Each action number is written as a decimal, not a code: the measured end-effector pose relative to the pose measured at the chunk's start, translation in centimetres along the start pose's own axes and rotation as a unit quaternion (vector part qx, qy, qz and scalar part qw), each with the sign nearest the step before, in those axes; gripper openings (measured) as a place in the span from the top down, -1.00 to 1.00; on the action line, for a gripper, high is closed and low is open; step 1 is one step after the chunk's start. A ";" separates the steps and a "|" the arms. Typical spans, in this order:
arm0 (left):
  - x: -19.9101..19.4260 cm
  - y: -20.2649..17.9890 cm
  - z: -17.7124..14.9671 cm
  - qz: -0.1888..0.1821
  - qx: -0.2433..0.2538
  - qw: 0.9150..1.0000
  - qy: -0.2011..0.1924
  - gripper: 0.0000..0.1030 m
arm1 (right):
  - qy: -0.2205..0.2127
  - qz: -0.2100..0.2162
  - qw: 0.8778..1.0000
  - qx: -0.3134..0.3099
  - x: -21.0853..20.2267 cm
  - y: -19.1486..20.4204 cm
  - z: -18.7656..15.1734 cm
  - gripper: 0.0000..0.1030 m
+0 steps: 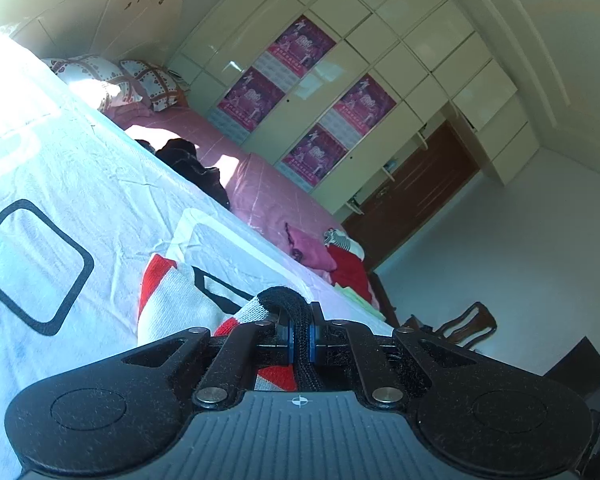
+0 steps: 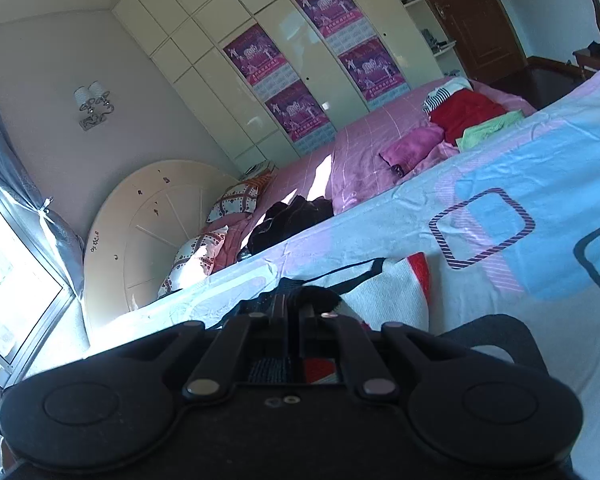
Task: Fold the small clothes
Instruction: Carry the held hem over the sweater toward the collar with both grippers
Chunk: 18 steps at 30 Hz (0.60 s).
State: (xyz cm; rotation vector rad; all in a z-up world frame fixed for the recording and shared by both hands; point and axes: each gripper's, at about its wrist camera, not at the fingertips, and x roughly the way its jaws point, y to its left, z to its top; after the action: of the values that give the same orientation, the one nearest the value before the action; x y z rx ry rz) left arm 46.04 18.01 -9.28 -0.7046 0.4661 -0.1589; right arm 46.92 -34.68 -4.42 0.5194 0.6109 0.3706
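A small knitted garment (image 1: pixel 172 304), white with red stripes and a black ribbed edge, hangs between both grippers above the pale blue bed sheet (image 1: pixel 60 160). In the left wrist view my left gripper (image 1: pixel 300 320) is shut on the black edge, the knit trailing off to its left. In the right wrist view my right gripper (image 2: pixel 296 304) is shut on the same black edge, and the white and red knit (image 2: pixel 388 284) spreads out to its right over the sheet (image 2: pixel 500 184). The rest of the garment is hidden under the gripper bodies.
A dark garment (image 1: pixel 196 164) lies on the pink cover beyond the sheet. Pink, red and green clothes (image 2: pixel 460 120) are heaped near the bed's far end. Pillows (image 2: pixel 220 224) lean by the round headboard. White wardrobes, a brown door and a wooden chair (image 1: pixel 464 324) stand behind.
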 end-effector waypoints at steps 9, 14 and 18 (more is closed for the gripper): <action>9.3 2.7 0.7 0.065 0.001 0.996 0.057 0.88 | 0.048 -0.005 0.998 0.052 10.0 -5.2 1.2 0.89; 11.3 3.7 -0.1 0.096 -0.030 0.992 0.077 0.76 | 0.048 -0.036 0.996 0.064 12.2 -6.4 1.1 0.52; 7.5 2.3 0.7 0.111 0.020 0.994 -0.011 -0.89 | -0.017 -0.036 0.998 0.038 8.4 -6.6 1.7 0.05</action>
State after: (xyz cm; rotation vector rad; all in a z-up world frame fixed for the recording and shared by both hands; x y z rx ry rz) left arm 52.94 17.95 -13.06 -0.6106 0.5160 0.0482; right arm 55.57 -36.63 -10.65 0.5737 0.6101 0.2702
